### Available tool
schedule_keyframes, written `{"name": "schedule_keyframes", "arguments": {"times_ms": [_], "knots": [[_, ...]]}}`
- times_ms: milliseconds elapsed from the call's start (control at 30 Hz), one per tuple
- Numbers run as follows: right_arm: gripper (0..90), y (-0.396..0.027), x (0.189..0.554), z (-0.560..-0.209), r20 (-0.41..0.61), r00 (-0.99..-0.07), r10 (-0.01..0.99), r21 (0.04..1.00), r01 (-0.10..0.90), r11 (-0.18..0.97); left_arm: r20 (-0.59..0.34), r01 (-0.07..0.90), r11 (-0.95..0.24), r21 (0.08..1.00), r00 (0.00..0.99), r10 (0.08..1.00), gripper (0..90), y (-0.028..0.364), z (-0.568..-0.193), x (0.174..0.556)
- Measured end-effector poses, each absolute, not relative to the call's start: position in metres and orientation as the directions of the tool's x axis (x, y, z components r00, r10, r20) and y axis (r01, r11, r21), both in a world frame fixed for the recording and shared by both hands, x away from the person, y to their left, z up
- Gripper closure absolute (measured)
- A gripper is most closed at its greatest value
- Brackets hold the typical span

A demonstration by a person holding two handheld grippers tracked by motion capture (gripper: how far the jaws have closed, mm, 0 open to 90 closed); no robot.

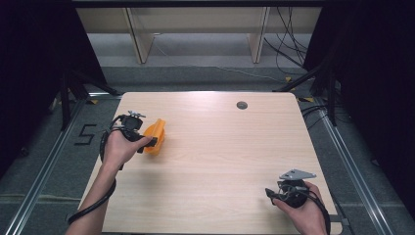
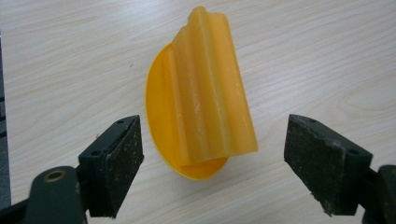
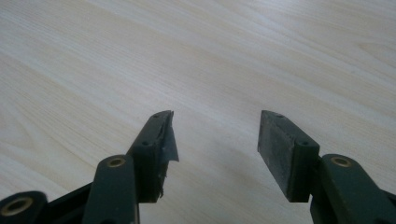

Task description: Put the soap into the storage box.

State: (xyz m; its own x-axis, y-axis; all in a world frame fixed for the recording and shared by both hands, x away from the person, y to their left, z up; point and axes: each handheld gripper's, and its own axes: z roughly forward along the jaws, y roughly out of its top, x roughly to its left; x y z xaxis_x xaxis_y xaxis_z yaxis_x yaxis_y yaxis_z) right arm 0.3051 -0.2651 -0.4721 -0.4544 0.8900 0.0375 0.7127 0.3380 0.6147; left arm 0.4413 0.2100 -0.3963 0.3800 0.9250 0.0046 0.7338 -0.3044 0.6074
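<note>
Both grippers' fingers released: left gripper w/ orange scraper between fingers, untouched; could topple if clipped off-centre.

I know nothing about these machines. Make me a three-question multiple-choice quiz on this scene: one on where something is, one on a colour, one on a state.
1. Where does the ridged plastic piece lie?
A. near the table's left edge
B. at the table's middle
C. on the floor

2. What colour is it?
A. blue
B. orange
C. green

3. How do the left gripper jaws stand?
A. clamped on the piece
B. shut with nothing between
C. apart, pads clear of the piece

Answers:
1 A: the high view shows it on the table by the left hand.
2 B: it is orange throughout.
3 C: the left gripper view shows gaps on both sides.
</note>
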Motion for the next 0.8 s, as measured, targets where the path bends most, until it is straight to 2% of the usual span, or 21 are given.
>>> {"name": "schedule_keyframes", "arguments": {"times_ms": [367, 400, 567, 633, 800], "knots": [[45.8, -0.265, 0.305, -0.470, 0.035, -0.449, 0.893, 0.624, 0.708, 0.331, -0.043, 0.628, -0.320, 0.710, 0.492, 0.870, 21.1, 0.237, -0.413, 0.393], [45.8, -0.264, 0.304, -0.470, 0.037, -0.448, 0.893, 0.625, 0.708, 0.329, -0.054, 0.606, -0.287, 0.742, 0.481, 0.875, 21.4, 0.241, -0.421, 0.383], [45.9, -0.264, 0.304, -0.470, 0.033, -0.446, 0.894, 0.630, 0.704, 0.328, -0.061, 0.587, -0.286, 0.757, 0.499, 0.864, 22.9, 0.257, -0.437, 0.359], [45.9, -0.264, 0.305, -0.470, 0.031, -0.447, 0.894, 0.629, 0.704, 0.330, -0.094, 0.568, -0.220, 0.793, 0.471, 0.877, 23.2, 0.257, -0.449, 0.346], [45.9, -0.264, 0.305, -0.470, 0.031, -0.444, 0.896, 0.629, 0.705, 0.328, -0.074, 0.506, -0.202, 0.839, 0.474, 0.877, 25.9, 0.260, -0.474, 0.321]]}}
